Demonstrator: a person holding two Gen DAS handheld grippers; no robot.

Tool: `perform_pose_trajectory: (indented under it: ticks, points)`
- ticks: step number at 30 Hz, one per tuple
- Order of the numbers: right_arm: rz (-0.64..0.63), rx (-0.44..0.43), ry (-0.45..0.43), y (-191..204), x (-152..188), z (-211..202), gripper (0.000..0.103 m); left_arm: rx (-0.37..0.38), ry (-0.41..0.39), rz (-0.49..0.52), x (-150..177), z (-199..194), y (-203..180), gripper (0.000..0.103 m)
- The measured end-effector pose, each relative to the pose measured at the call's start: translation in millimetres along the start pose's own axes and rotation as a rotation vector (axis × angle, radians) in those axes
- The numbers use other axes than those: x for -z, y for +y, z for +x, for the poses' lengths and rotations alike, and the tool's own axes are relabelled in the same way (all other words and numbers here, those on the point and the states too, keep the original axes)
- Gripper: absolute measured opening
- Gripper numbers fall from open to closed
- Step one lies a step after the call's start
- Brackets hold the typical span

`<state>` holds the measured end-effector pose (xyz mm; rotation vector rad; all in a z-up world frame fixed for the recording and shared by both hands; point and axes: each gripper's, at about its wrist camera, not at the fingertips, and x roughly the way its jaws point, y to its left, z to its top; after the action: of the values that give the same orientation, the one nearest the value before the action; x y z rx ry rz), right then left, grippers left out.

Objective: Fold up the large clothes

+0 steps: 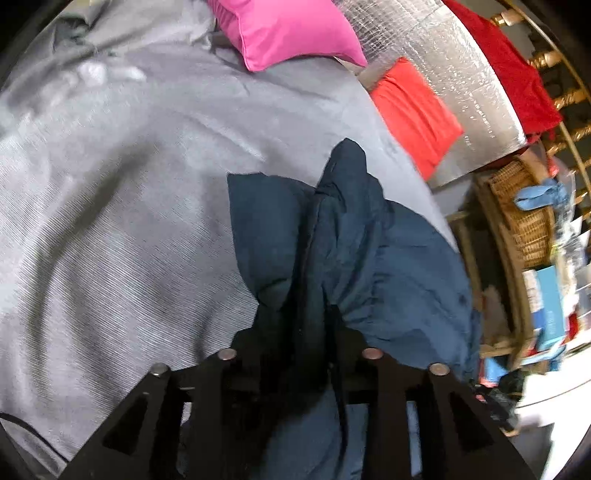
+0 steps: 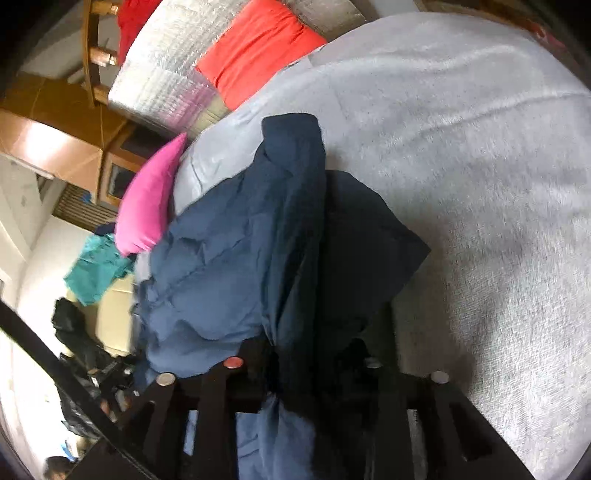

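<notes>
Dark blue garment [image 1: 332,236] was bunched right at both of your grippers, cloth running back between the fingers in each wrist view. Your left gripper [image 1: 301,354] had its jaws part closed with a wad of the blue fabric pinched between them, so I read it as gripping the garment. Your right gripper [image 2: 303,362] looked the same: jaws narrowed, fabric gathered and passing through the gap. Fingertips were buried in cloth in both views, so pad contact was a judgement, not a clean sighting.

Key relation: the garment extended forward and away from each gripper, long axis roughly along the fingers, with its far end draped on the grey bedspread [image 1: 110,184]. Neither hand was clearly nearer; each held its own bunch at the near edge. Judging from that, the next move would need both hands spread apart to open the cloth out flat before any fold.

Look of it: crumpled, heavily creased, folded over itself with a peak standing up at the far end, nothing laid flat yet. Fold hadn't really started, by my read.

Further out: pink pillow [image 1: 288,29] and red pillow [image 1: 413,114] near the head of the bed, clear of the garment. Wicker basket [image 1: 524,218] sat off the bed edge.
</notes>
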<state>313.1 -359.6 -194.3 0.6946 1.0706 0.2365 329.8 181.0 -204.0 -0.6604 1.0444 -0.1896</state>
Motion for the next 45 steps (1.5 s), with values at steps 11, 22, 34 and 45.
perform_pose_trajectory:
  ticks: [11, 22, 34, 45]
  points:
    - [-0.020, 0.077, -0.241, 25, -3, -55, 0.065, -0.115, -0.214, 0.078, -1, -56, -31, 0.065]
    - [-0.058, 0.172, -0.099, 19, -44, 9, 0.044, -0.169, -0.022, 0.119, -33, 35, -35, 0.039]
    - [-0.153, 0.258, -0.154, 47, -70, 19, 0.007, -0.221, -0.125, 0.136, -43, 24, -50, 0.011]
    - [-0.121, 0.302, -0.164, 30, -55, 15, 0.050, -0.313, -0.146, 0.129, -24, 17, -40, 0.042]
